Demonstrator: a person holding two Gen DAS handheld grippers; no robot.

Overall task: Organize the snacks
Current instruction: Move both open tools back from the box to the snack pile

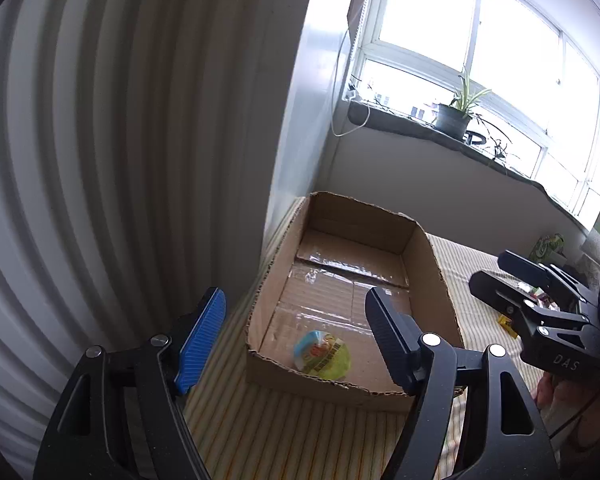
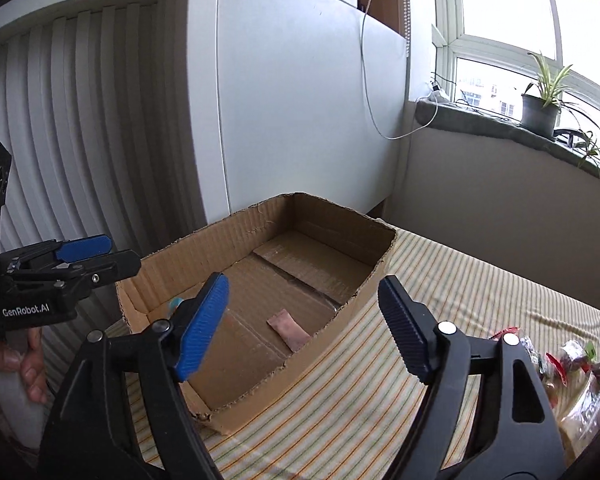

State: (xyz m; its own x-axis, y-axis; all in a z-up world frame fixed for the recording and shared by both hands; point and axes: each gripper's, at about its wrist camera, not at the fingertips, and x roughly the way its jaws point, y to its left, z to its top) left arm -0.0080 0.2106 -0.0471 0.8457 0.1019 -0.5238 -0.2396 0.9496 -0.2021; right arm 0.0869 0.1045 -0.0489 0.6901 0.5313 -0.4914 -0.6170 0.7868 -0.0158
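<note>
An open cardboard box (image 1: 432,276) stands on a striped cloth. A yellow and blue snack packet (image 1: 324,354) lies in the box's near corner. My left gripper (image 1: 296,300) hovers open just above that corner with nothing between its fingers. In the right wrist view a small pink packet (image 2: 288,330) lies on the floor of the box (image 2: 340,328). My right gripper (image 2: 303,284) stands open and empty above the box's near edge. A pile of loose wrapped snacks (image 2: 572,364) lies on the cloth to its right. Each gripper shows in the other's view: right gripper (image 1: 490,270), left gripper (image 2: 120,254).
A white slatted wall panel (image 1: 100,160) runs close along the box's left side. A potted plant (image 2: 540,114) and a hanging cable (image 2: 368,80) are by the window sill behind. A green packet (image 1: 548,246) and a yellow wrapper (image 1: 506,322) lie on the striped cloth (image 2: 460,280).
</note>
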